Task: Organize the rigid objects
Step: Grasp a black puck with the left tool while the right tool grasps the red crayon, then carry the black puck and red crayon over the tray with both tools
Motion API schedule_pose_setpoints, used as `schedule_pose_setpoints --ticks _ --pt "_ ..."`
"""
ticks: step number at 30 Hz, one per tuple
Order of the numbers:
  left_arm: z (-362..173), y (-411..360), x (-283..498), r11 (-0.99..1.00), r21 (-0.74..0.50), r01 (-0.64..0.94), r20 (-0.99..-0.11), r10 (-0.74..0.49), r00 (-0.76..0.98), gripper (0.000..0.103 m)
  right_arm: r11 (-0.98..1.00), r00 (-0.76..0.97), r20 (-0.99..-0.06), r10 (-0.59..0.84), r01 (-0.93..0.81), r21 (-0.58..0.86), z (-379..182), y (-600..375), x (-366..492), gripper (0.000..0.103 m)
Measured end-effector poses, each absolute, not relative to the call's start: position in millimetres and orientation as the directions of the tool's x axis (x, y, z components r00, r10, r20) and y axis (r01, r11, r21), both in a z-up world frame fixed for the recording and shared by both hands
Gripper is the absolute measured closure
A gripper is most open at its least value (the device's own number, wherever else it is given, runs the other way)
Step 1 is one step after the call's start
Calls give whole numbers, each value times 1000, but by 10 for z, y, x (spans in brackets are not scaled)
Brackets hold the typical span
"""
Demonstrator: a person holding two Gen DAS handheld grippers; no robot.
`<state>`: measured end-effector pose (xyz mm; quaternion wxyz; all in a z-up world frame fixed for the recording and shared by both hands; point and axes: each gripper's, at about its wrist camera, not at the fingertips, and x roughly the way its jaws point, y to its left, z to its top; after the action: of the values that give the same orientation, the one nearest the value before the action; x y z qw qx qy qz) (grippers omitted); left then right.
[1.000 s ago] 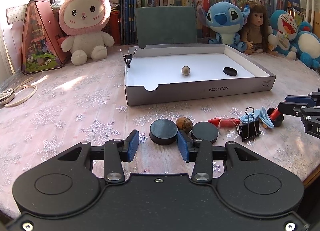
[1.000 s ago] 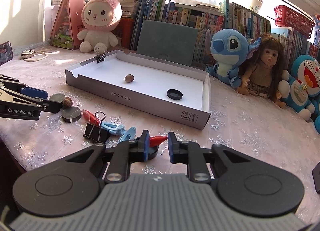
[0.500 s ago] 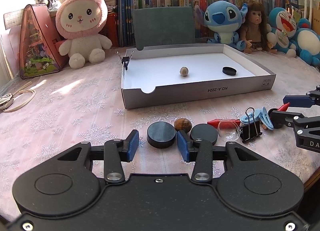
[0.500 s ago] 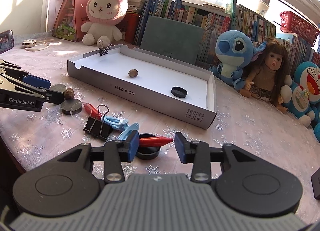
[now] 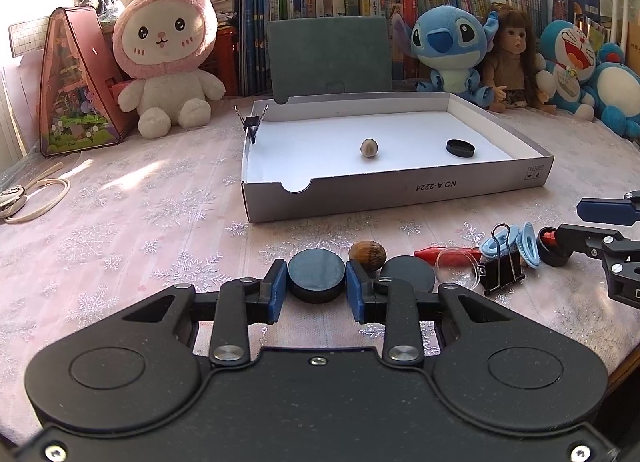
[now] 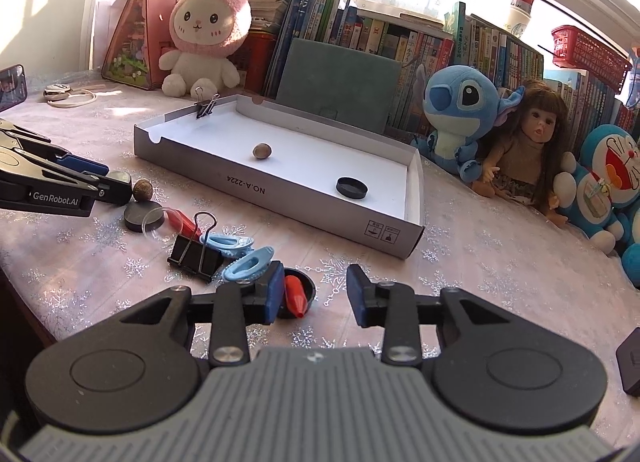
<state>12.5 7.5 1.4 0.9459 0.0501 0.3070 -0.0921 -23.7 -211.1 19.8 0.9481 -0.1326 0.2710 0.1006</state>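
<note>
My left gripper is closing, and its blue pads touch both sides of a black disc lying on the table. A brown walnut and a second black disc lie just right of it. My right gripper is also closing, but its jaws still stand apart. A red cone-shaped piece rests in a black lid against the left pad, clear of the right one. The white box tray holds a walnut and a black disc.
A clear round lens, a black binder clip and blue hair clips lie between the two grippers. Another binder clip sits on the tray's far corner. Plush toys, a doll and books line the back edge.
The left jaws narrowed onto the black disc. The right jaws let go of the red piece, spread wide, then narrowed; the red piece now lies turned in the lid.
</note>
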Motion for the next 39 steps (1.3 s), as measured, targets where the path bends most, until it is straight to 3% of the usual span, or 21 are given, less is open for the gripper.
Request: schedule_pose_setpoints --ticks 2,11,27,35,39 --pt "15 78 125 978 40 204 -590 -141 795 73 941 828 -548 122 -272 -200 202 -2121 -262 72" --pt "37 85 109 980 33 198 -587 -141 797 73 932 811 -567 147 -306 -195 151 -2060 -265 89" --pt "595 90 442 966 -43 255 -548 -236 802 73 981 845 -512 154 -194 -26 582 -2318 70 89" --pt "785 -3 1165 956 -147 256 -554 -294 779 73 988 802 -581 140 -74 136 686 -2575 859 89" --pt "663 -73 1536 958 -182 222 -601 -287 746 73 979 770 -623 139 -14 202 583 -2679 1221 89"
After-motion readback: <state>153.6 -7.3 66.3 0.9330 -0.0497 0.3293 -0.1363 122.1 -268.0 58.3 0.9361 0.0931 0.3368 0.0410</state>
